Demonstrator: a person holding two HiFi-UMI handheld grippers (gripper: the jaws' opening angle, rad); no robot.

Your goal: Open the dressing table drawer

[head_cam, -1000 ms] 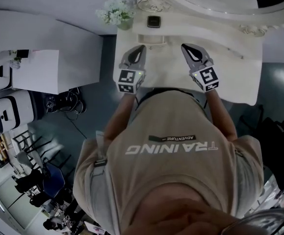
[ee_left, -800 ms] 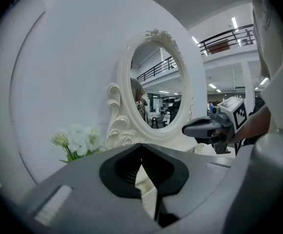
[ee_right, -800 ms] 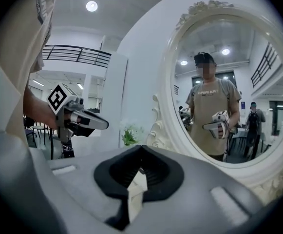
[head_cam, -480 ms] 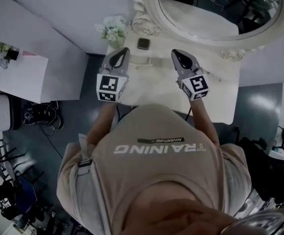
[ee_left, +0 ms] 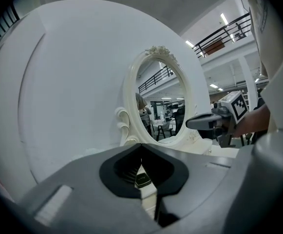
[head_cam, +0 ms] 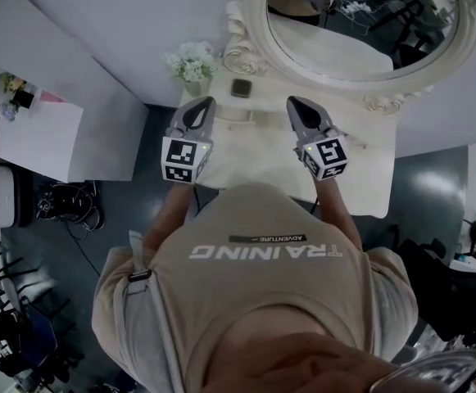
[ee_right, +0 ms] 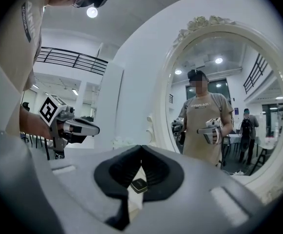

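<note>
left gripper (head_cam: 205, 105) and right gripper (head_cam: 294, 103): held side by side over the cream dressing table (head_cam: 369, 178), jaws pressed together on nothing, seemingly poised ahead of any reach. drawer: not visible, presumably under the tabletop's front edge, hidden behind the person's torso. table carried an ornate oval mirror (head_cam: 360, 23) and white flowers (head_cam: 190, 62).

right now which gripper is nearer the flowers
Left. The left gripper hovers just on the person's side of the flowers; the right gripper is well off to their right, across the tabletop.
</note>
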